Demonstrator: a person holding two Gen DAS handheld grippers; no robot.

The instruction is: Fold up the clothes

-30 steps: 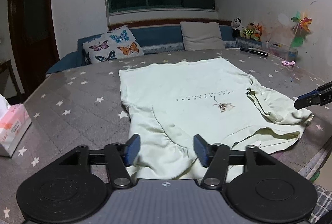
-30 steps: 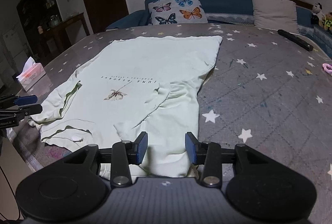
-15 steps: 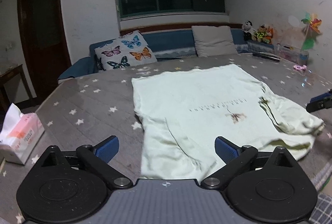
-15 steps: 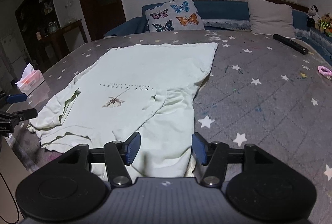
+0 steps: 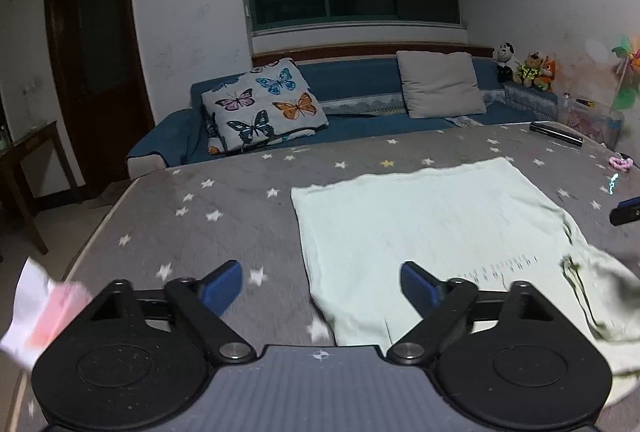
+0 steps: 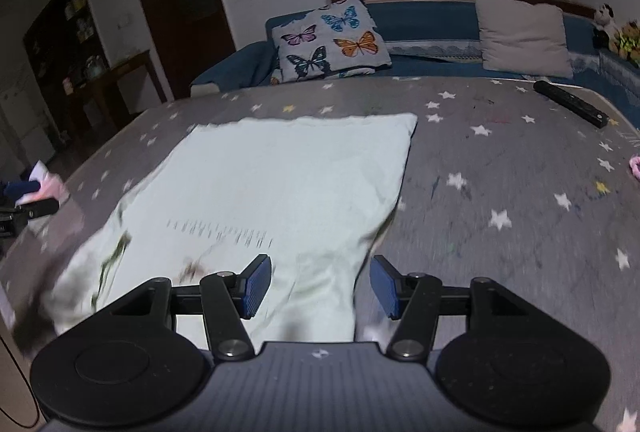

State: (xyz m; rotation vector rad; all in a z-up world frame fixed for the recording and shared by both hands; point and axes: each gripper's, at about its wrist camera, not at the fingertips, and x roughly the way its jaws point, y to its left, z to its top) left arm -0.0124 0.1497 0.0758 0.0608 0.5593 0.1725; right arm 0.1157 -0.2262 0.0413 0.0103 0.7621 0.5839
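Note:
A pale green T-shirt (image 5: 432, 224) with small printed text lies flat on the grey star-patterned bed cover (image 5: 224, 208), its sleeves folded inward. It also shows in the right wrist view (image 6: 280, 184). My left gripper (image 5: 322, 284) is open and empty above the shirt's near left edge. My right gripper (image 6: 320, 286) is open and empty above the shirt's near right edge. The right gripper's tip shows at the right edge of the left wrist view (image 5: 626, 212). The left gripper's tip shows at the left edge of the right wrist view (image 6: 36, 208).
A tissue pack (image 5: 36, 308) lies at the bed's left edge. A black remote (image 6: 572, 104) and a pink item (image 5: 620, 162) lie at the far right. A butterfly pillow (image 5: 264, 104) and a grey pillow (image 5: 440, 84) rest on the blue sofa behind.
Both grippers let go of the shirt's folded sleeves, opened wider and lifted up and back. The views tilted up toward the far end of the bed.

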